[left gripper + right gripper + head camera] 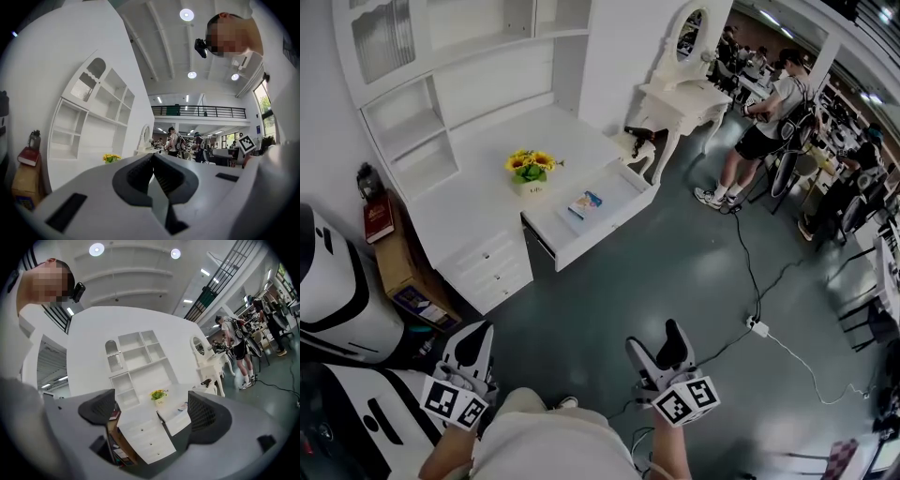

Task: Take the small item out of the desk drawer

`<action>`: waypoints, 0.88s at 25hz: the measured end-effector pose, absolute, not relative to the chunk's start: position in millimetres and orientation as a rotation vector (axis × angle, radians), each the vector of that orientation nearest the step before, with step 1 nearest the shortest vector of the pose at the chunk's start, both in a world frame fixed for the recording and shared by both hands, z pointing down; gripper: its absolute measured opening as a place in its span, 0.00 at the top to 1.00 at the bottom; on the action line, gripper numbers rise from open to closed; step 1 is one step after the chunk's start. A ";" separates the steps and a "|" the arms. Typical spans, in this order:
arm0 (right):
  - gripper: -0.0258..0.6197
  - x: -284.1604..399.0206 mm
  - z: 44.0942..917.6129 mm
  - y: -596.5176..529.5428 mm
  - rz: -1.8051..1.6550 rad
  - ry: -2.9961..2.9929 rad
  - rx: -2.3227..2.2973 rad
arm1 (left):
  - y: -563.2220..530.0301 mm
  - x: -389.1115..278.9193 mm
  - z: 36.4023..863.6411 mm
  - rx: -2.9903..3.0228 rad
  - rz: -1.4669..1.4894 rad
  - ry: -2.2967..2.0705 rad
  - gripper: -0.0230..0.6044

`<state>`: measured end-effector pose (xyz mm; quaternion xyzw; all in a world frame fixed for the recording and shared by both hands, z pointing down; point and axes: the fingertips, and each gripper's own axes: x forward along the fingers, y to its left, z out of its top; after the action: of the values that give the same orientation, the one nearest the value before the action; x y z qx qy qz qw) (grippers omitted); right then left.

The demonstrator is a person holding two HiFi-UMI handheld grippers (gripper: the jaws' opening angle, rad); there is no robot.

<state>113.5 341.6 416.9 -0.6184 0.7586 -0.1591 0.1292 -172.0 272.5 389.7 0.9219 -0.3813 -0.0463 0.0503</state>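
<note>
Desk point(478, 202): drawer point(617, 180) open, sunflowers point(530, 166) beside | left hand-held gripper point(474, 341) pressed together | right hand-held gripper point(659, 342) spread, empty

White furniture stood on a dull grey-green floor point(675, 272).
A white desk point(478, 202) with a tall shelf unit point(441, 75) sat against the white wall, and beside it a carved dressing table point(680, 98) carried an oval mirror point(692, 36). A black cable point(749, 267) trailed across the floor. Round ceiling lights point(186, 15) shone overhead, and a railed balcony point(199, 111) ran behind.

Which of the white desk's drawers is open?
The wide drawer under the desktop, pulled out with a small blue item lying inside. The three small stacked drawers beside it are shut.
</note>
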 end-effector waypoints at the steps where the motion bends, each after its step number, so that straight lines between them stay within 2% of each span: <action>1: 0.23 111.8 420.2 338.6 -0.479 2.214 -1.789 | 270.5 -172.9 391.5 2.799 -0.138 -1.169 0.94; 11: 0.23 105.4 445.6 273.5 -0.581 2.253 -1.827 | 206.1 -160.0 423.9 2.735 -0.134 -1.117 0.94; 22: 0.23 127.5 464.1 105.3 -0.737 2.130 -1.972 | 8.4 -123.4 423.4 2.732 -0.201 -0.945 0.94</action>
<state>127.5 105.3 464.1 -0.6567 0.7093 -0.2455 0.0732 -123.4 8.4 423.4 0.9358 -0.3237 -0.0688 0.1217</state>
